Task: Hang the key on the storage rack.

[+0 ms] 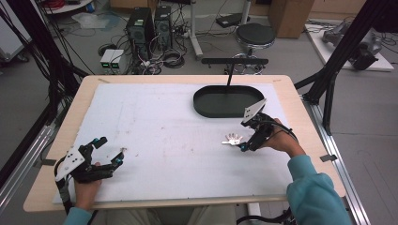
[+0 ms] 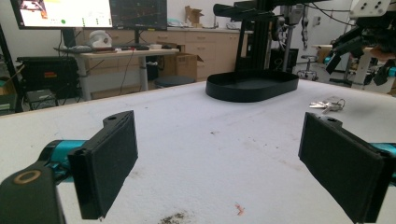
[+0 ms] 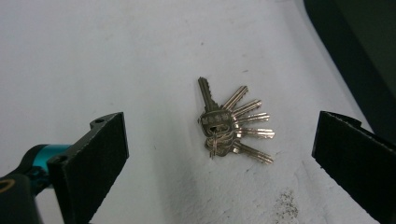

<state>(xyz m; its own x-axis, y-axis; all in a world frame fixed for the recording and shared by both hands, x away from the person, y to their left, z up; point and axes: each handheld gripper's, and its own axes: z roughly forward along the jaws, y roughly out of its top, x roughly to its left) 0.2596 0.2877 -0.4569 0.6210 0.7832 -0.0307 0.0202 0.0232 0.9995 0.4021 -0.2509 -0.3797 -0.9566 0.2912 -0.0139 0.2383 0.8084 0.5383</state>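
right gripper [image 1: 248, 140]: my jaws are spread wide, nothing in them, hanging right over the keys

keys [image 3: 232, 122]: a bunch on a ring, fanned out flat on the white mat [image 1: 155, 136], sitting between my two right pads with space on both sides

left gripper [image 1: 109, 151]: jaws wide apart too, holding nothing, parked low at the near left corner of the mat

tray [image 1: 228, 101]: black oval one, far side of the mat, near the keys but not touching

stains: a few reddish specks on the mat by my left jaws
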